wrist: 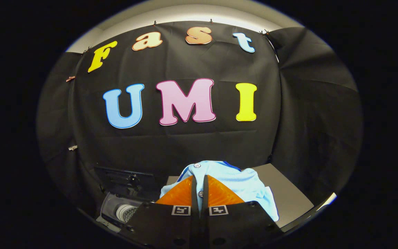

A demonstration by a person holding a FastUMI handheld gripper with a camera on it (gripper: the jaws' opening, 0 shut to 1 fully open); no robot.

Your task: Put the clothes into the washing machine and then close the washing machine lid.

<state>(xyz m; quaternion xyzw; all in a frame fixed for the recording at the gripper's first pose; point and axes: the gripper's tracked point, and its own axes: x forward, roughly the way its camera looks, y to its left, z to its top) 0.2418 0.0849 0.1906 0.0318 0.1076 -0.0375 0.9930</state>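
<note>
In front of the black cloth wall (192,145), a grey table (288,197) is sitting w/ the light-blue shirt (244,183) bunched on it; to the left of the table and lower, the washing machine (121,211) is standing w/ its lid (126,180) up and the drum showing, nothing visibly inside yet. The gripper (200,183) is reaching over the shirt, fingers drawn nearly together w/ a thin strip of buttoned placket running btwn them, so they are looking clenched on the fabric, tho the actual pinch is hard to confirm from this angle. Progress, as a judgement: early stage. Shirt is apparently being gripped but is not in the drum; still to do are carrying it over to the opening, dropping it in, then swinging the lid down. As for writing: no brand or readable label on shirt or machine; the fingers are carrying small square coded markers (181,210), patterns only, no text.
</note>
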